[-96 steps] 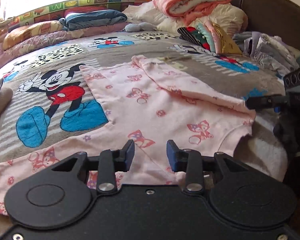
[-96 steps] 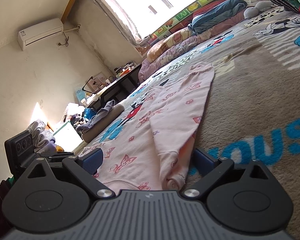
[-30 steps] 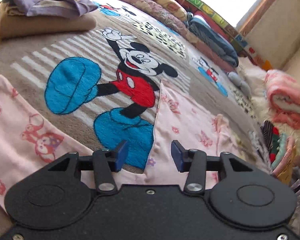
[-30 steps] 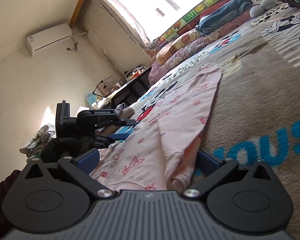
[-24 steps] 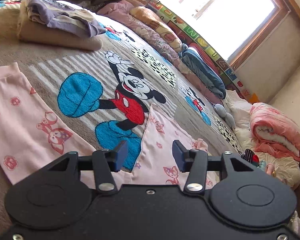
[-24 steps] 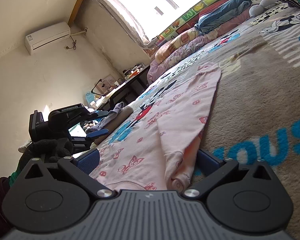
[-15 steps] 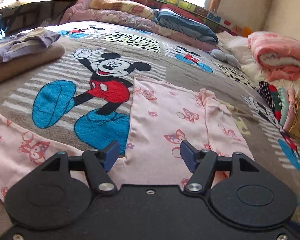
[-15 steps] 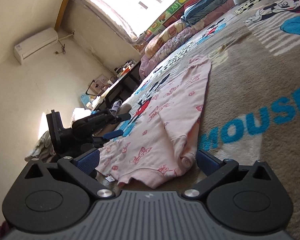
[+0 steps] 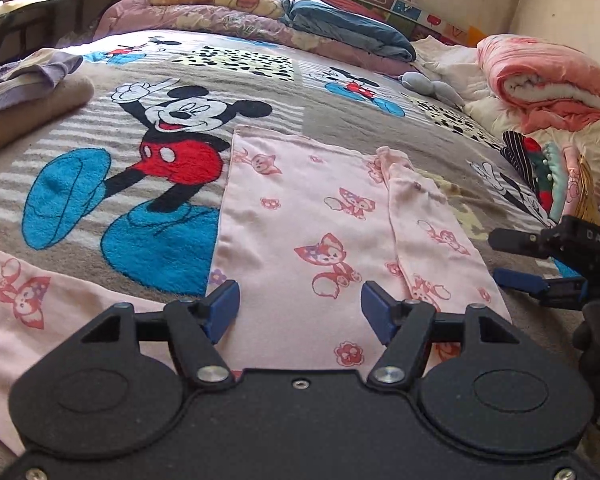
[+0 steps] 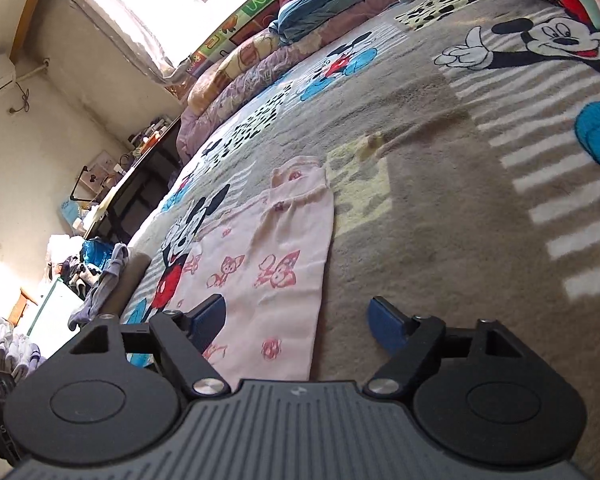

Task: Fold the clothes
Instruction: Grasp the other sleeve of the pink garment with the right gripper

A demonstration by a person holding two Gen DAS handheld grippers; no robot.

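Note:
A pink shirt (image 9: 320, 216) with fox prints lies flat on the Mickey Mouse blanket (image 9: 172, 152). One sleeve (image 9: 424, 224) is folded over its right side and the other sleeve (image 9: 16, 292) stretches out to the left. My left gripper (image 9: 298, 314) hovers open over the shirt's near part, with nothing pressed between its pads. My right gripper (image 10: 296, 320) hangs above the shirt's (image 10: 268, 264) right edge. Its jaws are closing with no cloth pinched between them. That right gripper (image 9: 540, 264) also shows at the right edge of the left wrist view.
A stack of folded clothes (image 9: 32, 80) sits at the left of the bed. A rolled pink quilt (image 9: 548, 76), pillows and a blue blanket (image 9: 348, 28) line the far side. A heap of garments (image 9: 540, 172) lies at the right. A dark desk (image 10: 140, 176) stands beside the bed.
My right gripper has left the bunched shoulder and moved forward along the shirt's right edge, its jaws narrower. My left gripper rolled level and its jaws widened.

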